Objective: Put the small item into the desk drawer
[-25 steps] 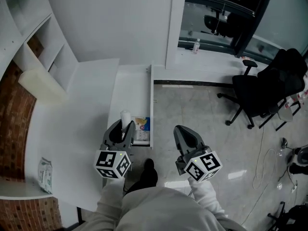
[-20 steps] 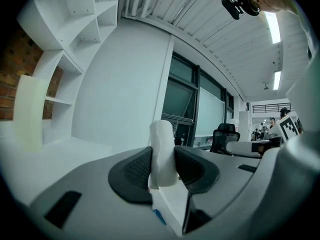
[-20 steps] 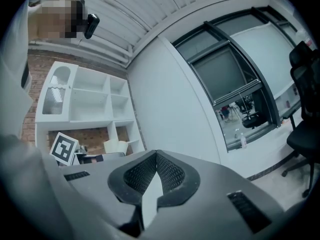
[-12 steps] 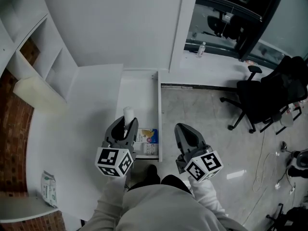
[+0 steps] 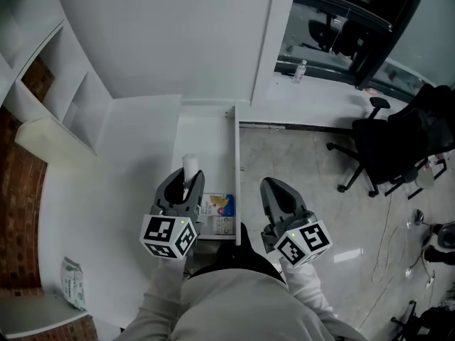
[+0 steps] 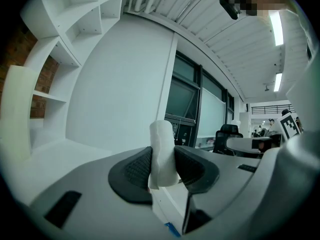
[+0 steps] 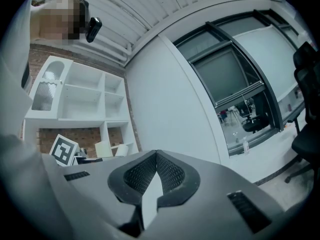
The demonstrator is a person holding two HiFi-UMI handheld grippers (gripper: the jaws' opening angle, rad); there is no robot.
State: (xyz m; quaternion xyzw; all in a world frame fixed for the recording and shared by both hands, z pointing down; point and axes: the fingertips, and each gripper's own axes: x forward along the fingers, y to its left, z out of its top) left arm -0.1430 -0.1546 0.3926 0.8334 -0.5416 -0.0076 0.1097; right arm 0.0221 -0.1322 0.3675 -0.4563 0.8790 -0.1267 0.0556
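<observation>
white roll (image 6: 161, 154) stands pinched upright between the left gripper's (image 5: 186, 182) part-open jaws, above the open drawer's (image 5: 207, 130) near left side. the right gripper (image 5: 277, 190) is closed, empty, beside it. let go here, the roll could catch the desk (image 5: 135, 162) edge, or bounce off the packets (image 5: 217, 206).

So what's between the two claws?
In the head view, the open white desk drawer, holding a colourful packet, lies between left claw and right claw.
</observation>
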